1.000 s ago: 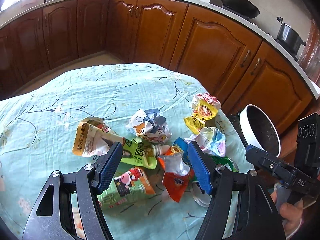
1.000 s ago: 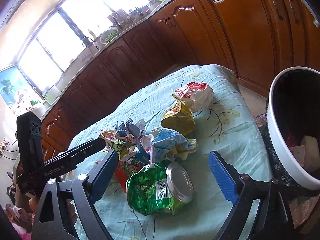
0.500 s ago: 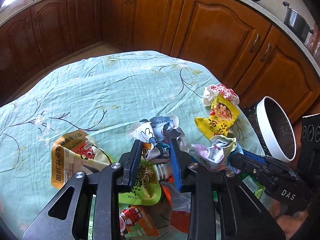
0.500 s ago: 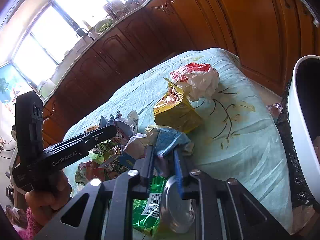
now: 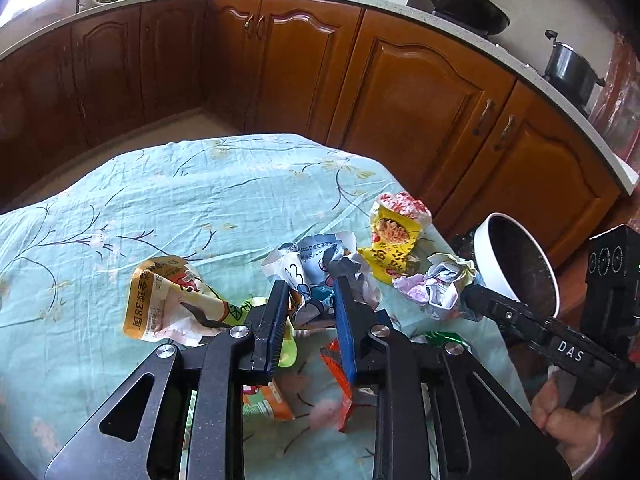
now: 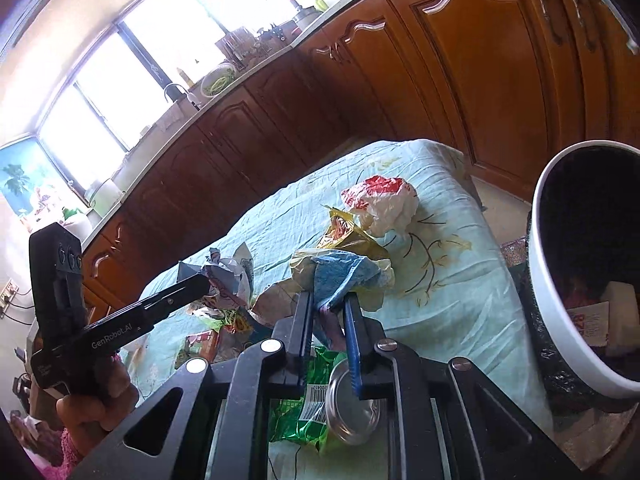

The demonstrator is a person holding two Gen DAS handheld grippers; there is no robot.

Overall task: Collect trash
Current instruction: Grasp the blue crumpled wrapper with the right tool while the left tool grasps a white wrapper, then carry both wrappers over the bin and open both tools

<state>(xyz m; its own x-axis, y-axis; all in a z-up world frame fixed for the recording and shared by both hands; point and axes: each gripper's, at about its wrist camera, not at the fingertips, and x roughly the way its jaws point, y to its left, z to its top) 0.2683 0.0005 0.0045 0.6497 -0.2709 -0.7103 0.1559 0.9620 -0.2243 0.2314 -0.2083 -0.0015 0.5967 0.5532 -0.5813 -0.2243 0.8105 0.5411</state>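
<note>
Crumpled wrappers now pinched, left hand-held gripper (image 5: pixel 310 300), right hand-held gripper (image 6: pixel 328 308)

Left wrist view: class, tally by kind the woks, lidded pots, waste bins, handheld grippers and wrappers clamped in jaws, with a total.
Black metal wok: 1
Grey lidded metal pot: 1
White round waste bin: 1
Black handheld grippers: 2 (left, right)
Crumpled wrappers clamped in jaws: 2
Total: 7
</note>
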